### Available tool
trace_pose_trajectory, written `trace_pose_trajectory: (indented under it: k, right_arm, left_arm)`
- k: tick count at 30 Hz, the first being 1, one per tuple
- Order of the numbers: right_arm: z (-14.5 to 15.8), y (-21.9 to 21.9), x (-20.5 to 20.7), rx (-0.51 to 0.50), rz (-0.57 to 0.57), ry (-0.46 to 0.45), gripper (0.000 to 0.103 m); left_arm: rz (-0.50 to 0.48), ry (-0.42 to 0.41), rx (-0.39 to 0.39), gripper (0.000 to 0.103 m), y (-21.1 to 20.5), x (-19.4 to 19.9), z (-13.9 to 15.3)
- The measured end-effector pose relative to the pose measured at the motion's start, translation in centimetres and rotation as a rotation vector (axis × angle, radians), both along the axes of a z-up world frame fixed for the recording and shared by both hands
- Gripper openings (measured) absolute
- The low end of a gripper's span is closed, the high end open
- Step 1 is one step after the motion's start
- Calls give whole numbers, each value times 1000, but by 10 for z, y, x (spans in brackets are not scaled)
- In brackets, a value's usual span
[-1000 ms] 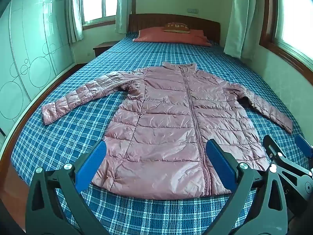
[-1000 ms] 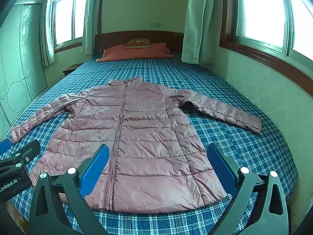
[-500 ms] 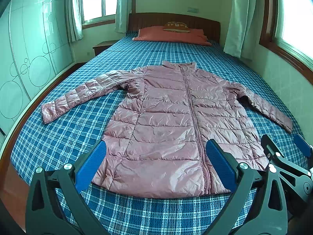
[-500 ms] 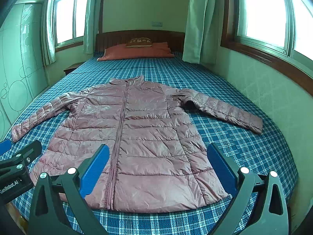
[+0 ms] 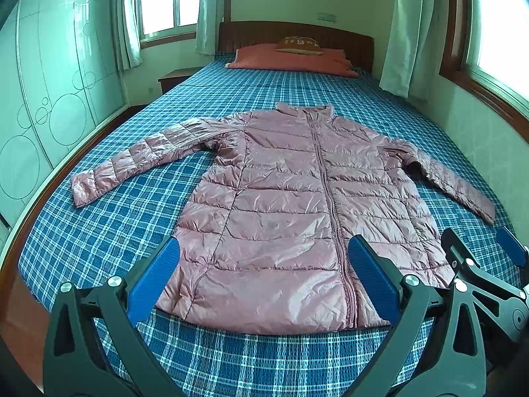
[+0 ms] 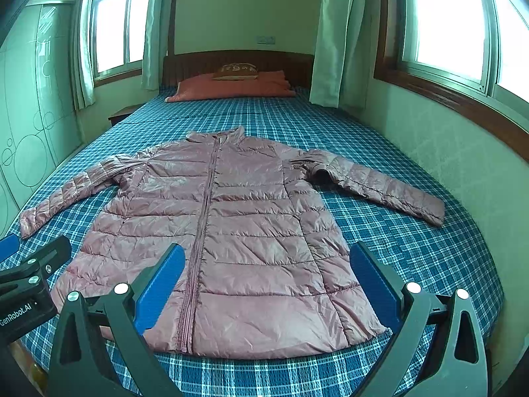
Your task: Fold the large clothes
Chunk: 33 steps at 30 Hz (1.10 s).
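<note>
The left gripper (image 5: 261, 278) has its fingers (image 5: 153, 281) spread wide, with nothing between the blue pads; both pads hover above the near hem of the jacket (image 5: 291, 218) and are clear of the fabric. The right gripper (image 6: 264, 281) is likewise spread wide and empty, its fingers (image 6: 373, 286) held over the hem on the other side of the zipper (image 6: 201, 228). In the left wrist view the right gripper appears at 4 o'clock; in the right wrist view the left gripper appears at 8 o'clock, so the two tools sit side by side at the foot of the bed (image 5: 109, 231). The jacket is a pink quilted garment lying flat, front up, zipped closed, on the blue checked bedcover, collar pointing to 12 o'clock and hem nearest the grippers. Its left-hand sleeve (image 5: 139, 162) extends toward 9 o'clock, its right-hand sleeve (image 6: 380, 188) toward 3 o'clock, both lying flat on the cover. At 12 o'clock, beyond the collar, an orange pillow (image 6: 231, 87) rests against the dark wooden headboard (image 6: 238, 61). Curtained windows (image 6: 453, 23) stand at the far wall and along the right side; a pale wardrobe (image 5: 43, 92) with circle patterns lines the left side.
</note>
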State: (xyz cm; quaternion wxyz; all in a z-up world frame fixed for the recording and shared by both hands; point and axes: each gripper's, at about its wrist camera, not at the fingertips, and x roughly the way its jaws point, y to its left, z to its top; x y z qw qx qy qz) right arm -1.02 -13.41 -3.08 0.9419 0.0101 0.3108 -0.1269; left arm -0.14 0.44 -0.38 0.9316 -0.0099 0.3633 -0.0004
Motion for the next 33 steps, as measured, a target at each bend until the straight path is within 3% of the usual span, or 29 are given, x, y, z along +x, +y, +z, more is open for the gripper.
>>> trace_pose_trajectory:
  k: [33]
  right_arm:
    - [1,0,-1,2,6,8,99]
  left_arm:
    - [3,5,1,101,3,-1,-1]
